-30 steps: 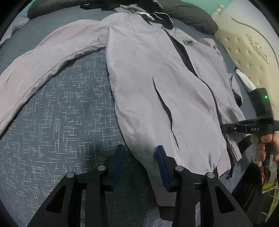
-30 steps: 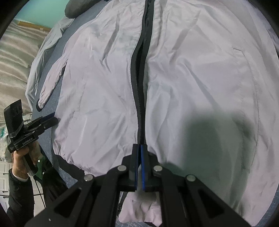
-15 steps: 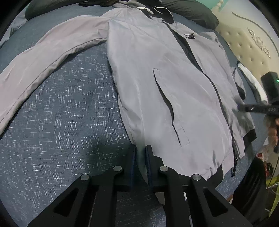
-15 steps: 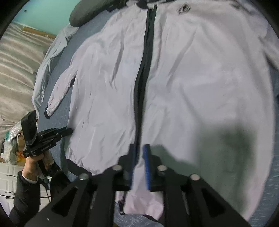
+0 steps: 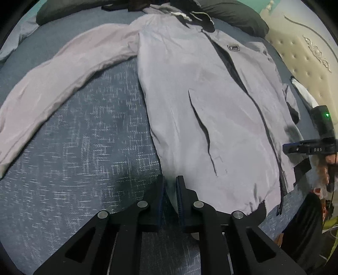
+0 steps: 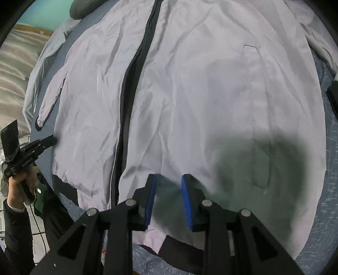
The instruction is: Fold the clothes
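Both grippers at the jacket's bottom hem

Left gripper (image 5: 170, 197) pinches the jacket (image 5: 202, 101) edge, nearly closed; right gripper (image 6: 168, 200) just opened, empty. Smooth, wrinkly grey fabric on a speckled blue bedspread (image 5: 84, 148).

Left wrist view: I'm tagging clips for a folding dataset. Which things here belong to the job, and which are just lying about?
Part of the job:
- grey jacket
- blue bedspread it is spread on

Just lying about:
- dark pillow beyond the hood
- cream headboard at the right
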### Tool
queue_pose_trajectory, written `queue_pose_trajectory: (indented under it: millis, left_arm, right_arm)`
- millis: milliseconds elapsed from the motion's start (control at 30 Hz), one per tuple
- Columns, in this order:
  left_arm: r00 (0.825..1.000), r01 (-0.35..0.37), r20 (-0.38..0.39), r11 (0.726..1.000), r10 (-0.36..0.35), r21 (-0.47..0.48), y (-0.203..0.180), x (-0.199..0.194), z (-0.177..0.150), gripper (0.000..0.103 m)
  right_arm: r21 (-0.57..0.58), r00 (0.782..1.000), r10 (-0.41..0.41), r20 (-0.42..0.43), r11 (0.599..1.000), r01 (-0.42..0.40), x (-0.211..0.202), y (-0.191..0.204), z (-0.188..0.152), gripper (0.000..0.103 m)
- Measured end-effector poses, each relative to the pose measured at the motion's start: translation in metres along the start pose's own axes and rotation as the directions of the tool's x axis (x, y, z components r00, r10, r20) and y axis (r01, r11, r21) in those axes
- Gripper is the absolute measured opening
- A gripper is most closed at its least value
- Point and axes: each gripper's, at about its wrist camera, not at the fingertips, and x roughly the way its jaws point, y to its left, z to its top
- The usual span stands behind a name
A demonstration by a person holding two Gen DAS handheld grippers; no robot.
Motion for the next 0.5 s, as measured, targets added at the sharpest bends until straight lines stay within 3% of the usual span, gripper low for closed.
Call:
queue_pose_trajectory:
  millis: [100, 200, 333, 500]
  left_arm:
    - [0.999, 0.011, 0.033, 1.000, -0.010, -0.012, 0.002, -0.014, 0.006, 0.012]
    - [0.997, 0.025, 0.070, 1.000, -0.024, -0.013, 0.000, -0.022, 0.021, 0.013]
    - [0.992, 0.035, 0.125, 0.999, -0.034, -0.009, -0.010, -0.029, 0.046, 0.014]
    - [0.983, 0.060, 0.173, 0.998, -0.059, 0.003, -0.037, -0.021, 0.070, 0.015]
  right_arm:
    - [0.021, 0.998, 0.026, 0.061, 0.999, -0.027, -0.022, -0.013, 0.002, 0.025]
    - [0.074, 0.989, 0.015, 0.147, 0.997, -0.026, -0.054, -0.043, 0.007, 0.036]
    - [0.190, 0.963, -0.066, 0.261, 0.982, 0.016, -0.097, -0.099, 0.009, 0.052]
    - [0.283, 0.932, -0.179, 0.315, 0.955, 0.088, -0.129, -0.152, 0.012, 0.052]
